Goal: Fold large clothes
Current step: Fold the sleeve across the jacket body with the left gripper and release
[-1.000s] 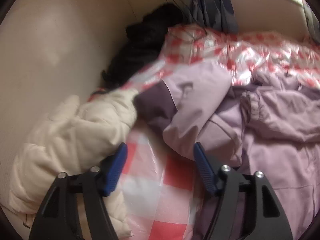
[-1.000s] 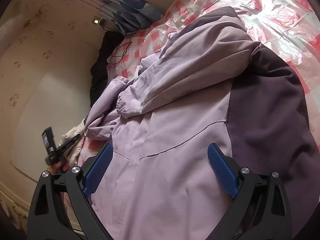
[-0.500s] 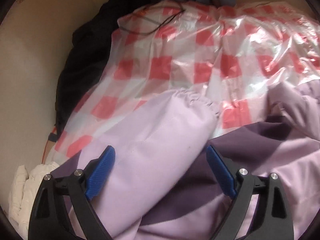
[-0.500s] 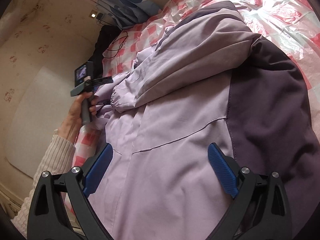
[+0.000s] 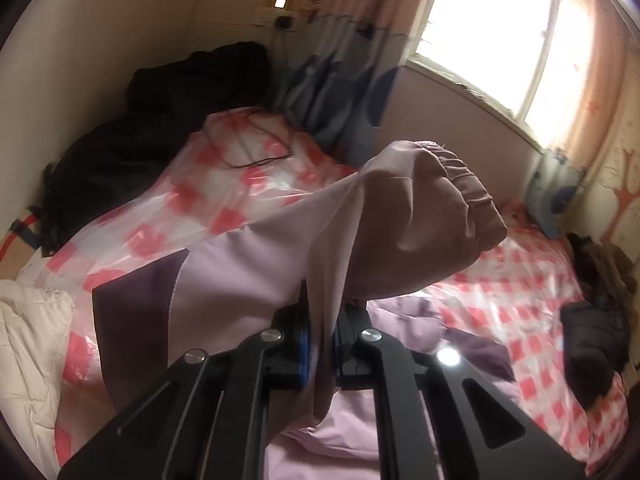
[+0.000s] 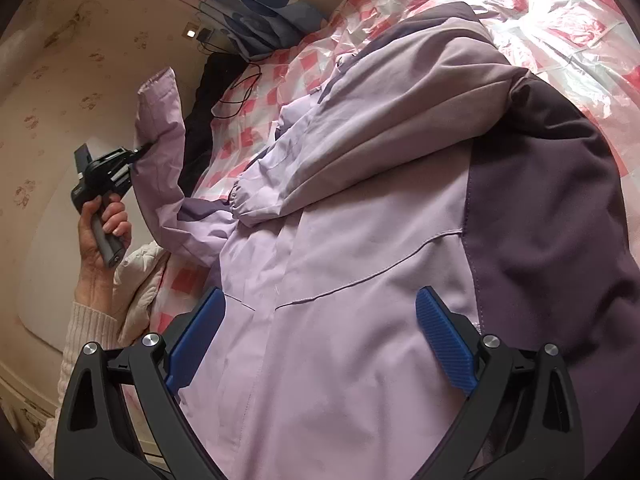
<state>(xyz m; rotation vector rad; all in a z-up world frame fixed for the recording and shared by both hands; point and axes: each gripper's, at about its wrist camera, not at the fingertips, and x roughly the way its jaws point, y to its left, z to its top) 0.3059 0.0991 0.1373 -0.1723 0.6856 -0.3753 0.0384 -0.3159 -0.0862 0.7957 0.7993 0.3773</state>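
A bed covered in a glossy red-and-white checked plastic sheet (image 6: 540, 12) is filling both views, and a large lilac jacket with dark purple side panels (image 6: 360, 280) is lying spread across most of it, its front facing up and one sleeve folded over the chest. Against the wall a heap of black clothing (image 5: 160, 120) is lying beside a blue-patterned cushion (image 5: 340, 92), and a cream quilted garment (image 5: 28, 340) is bunching at the near edge of the bed. The jacket's other lilac sleeve with an elastic gathered cuff (image 5: 420, 220) is standing lifted off the sheet, hanging in a loose fold with the cuff uppermost. The black left gripper with blue pads (image 5: 320, 344) is pinching this sleeve below the cuff; its jaws have just been closing and are now pressing together with only the thin cloth between them. In the right wrist view a bare hand in a cream ribbed knitted sleeve (image 6: 100, 236) is holding that gripper's handle up near the wall. The black right gripper with blue ribbed pads (image 6: 320, 348) is hovering over the jacket's lower front, its jaws standing wide apart and gripping nothing.
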